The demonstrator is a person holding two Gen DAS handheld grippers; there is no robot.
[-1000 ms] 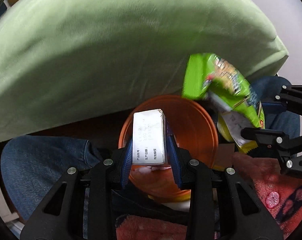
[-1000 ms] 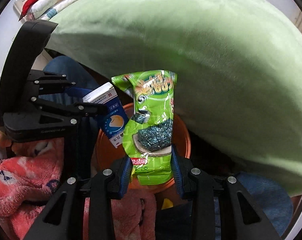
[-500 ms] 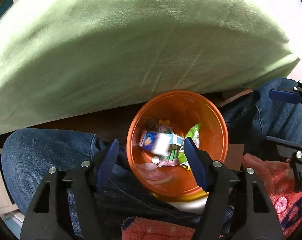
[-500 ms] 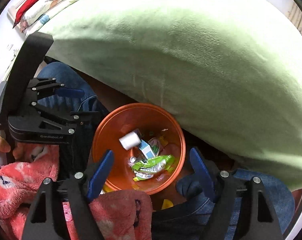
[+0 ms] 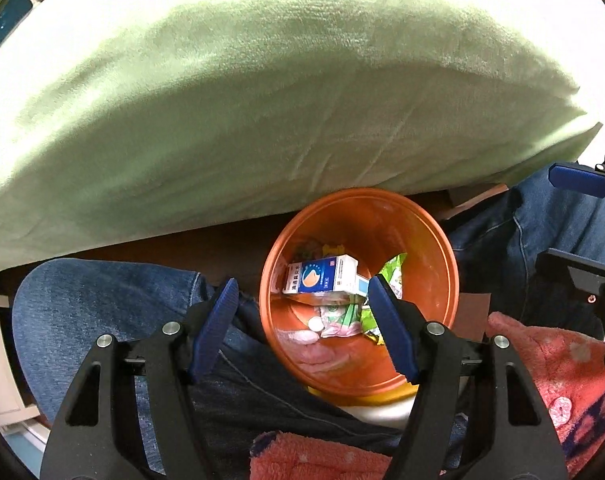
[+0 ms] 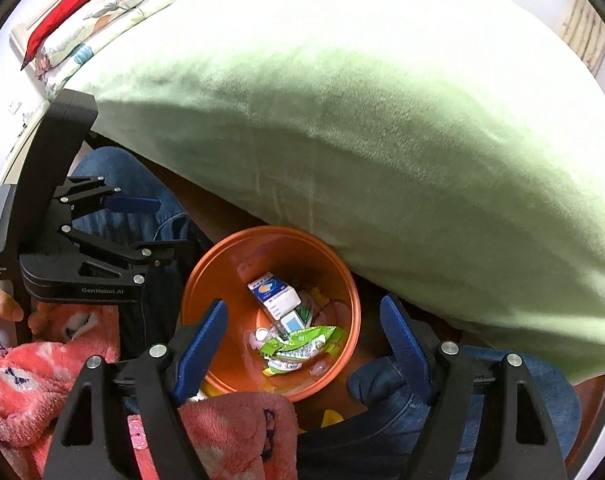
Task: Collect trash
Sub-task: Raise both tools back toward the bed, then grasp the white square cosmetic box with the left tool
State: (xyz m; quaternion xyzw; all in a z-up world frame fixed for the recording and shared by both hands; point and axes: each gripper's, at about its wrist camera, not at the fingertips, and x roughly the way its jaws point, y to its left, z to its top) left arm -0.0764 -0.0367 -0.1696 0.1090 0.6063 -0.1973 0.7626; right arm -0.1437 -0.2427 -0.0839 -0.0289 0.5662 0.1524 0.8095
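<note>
Beside a green-sheeted bed (image 6: 382, 120), orange bin (image 5: 442, 272) holding box (image 5: 322, 280) and wrapper (image 6: 302, 342), below both empty, wide-open tools (image 5: 302, 320) (image 6: 302, 338).

Bin (image 6: 344, 280): orange, glossy inside. Box (image 5: 322, 278) in it: white with a blue panel and orange mark. Wrapper (image 6: 302, 342): bright green with white print. Bed cover (image 6: 382, 128): pale green, plain. Trousers (image 5: 102, 300): blue denim. Fleece (image 6: 30, 380), near left: coral pink with dark blue shapes. Finger pads (image 5: 216, 316): blue on black frames.
</note>
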